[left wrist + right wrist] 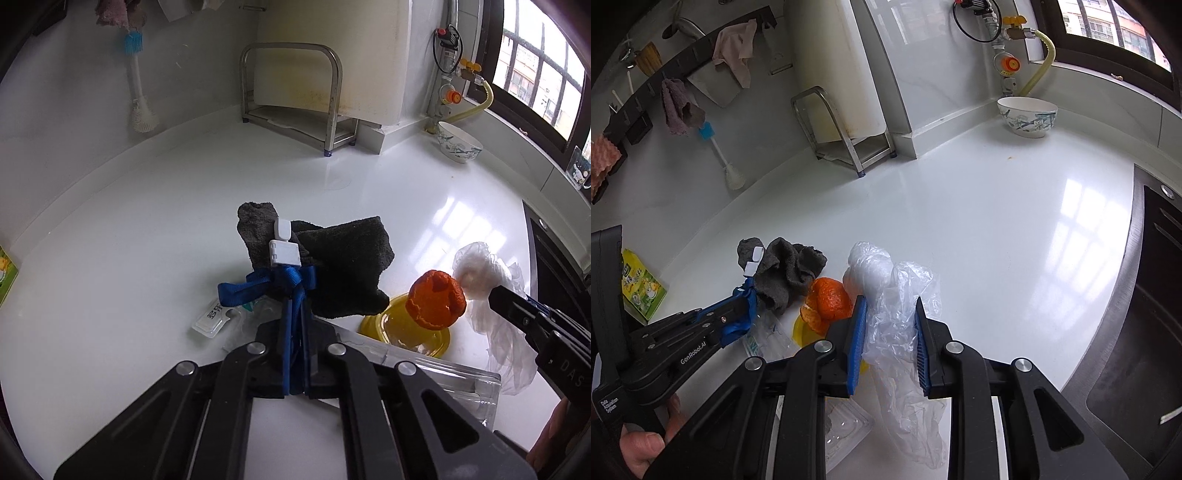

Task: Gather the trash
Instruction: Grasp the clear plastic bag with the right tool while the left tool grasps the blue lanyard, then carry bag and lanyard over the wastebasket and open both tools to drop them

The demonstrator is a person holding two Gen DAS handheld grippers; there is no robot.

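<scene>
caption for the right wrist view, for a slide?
Right gripper jaws around clear plastic bag on white counter, beside orange peel.

The dark cloth (343,266) is hiding part of the yellow dish (402,328). The clear tray (846,428) is lying mostly behind the right gripper (890,339). The stove (1145,332) is running off the picture's edge.

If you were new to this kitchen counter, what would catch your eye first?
The bright orange peel sitting on a yellow dish mid-counter stands out. Left of it, the left gripper is shut on a blue strap tied to a dark grey cloth; to the right, the right gripper straddles a crumpled clear plastic bag.
</scene>
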